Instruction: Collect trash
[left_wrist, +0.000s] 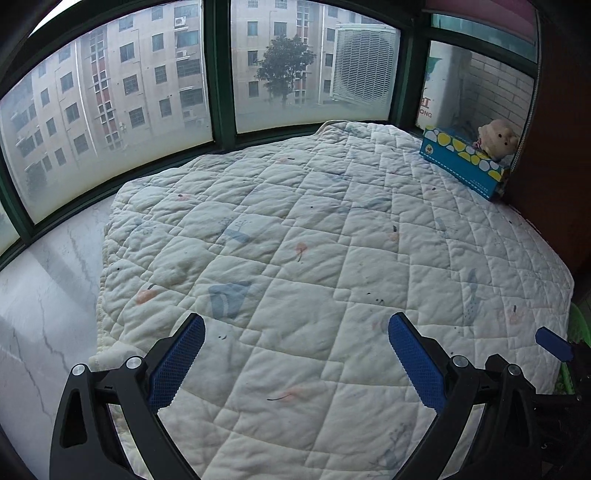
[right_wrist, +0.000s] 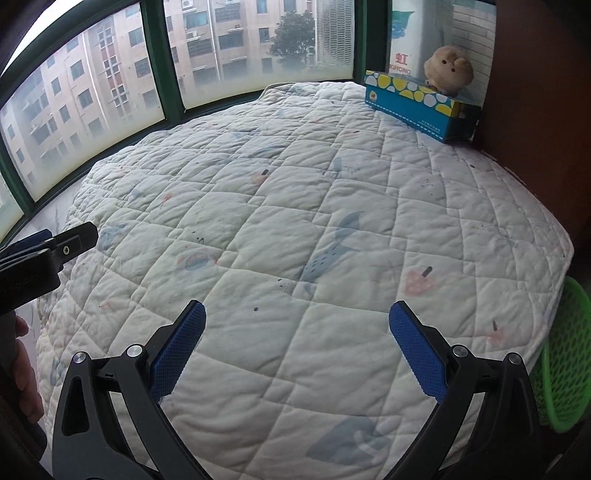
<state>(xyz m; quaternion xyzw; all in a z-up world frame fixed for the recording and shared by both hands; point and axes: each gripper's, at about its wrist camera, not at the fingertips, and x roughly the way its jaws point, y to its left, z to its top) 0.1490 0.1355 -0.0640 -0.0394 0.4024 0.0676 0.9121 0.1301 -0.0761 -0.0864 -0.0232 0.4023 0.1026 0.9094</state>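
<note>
My left gripper (left_wrist: 295, 328) is open and empty, held above the near part of a white quilted mat (left_wrist: 314, 236). My right gripper (right_wrist: 297, 317) is open and empty above the same mat (right_wrist: 295, 206). A green mesh basket (right_wrist: 565, 354) stands off the mat's right edge, low in the right wrist view; a sliver of it shows in the left wrist view (left_wrist: 576, 325). No loose trash shows on the mat. The left gripper's body (right_wrist: 48, 251) shows at the left edge of the right wrist view, and one right fingertip (left_wrist: 554, 343) shows at the right of the left wrist view.
A blue and yellow tissue box (left_wrist: 461, 162) (right_wrist: 417, 103) lies at the mat's far right corner with a beige plush toy (left_wrist: 496, 138) (right_wrist: 448, 68) behind it. Green-framed windows (left_wrist: 218, 74) run along the back. A white marble sill (left_wrist: 44, 302) lies left. A dark wooden panel (right_wrist: 543, 110) stands right.
</note>
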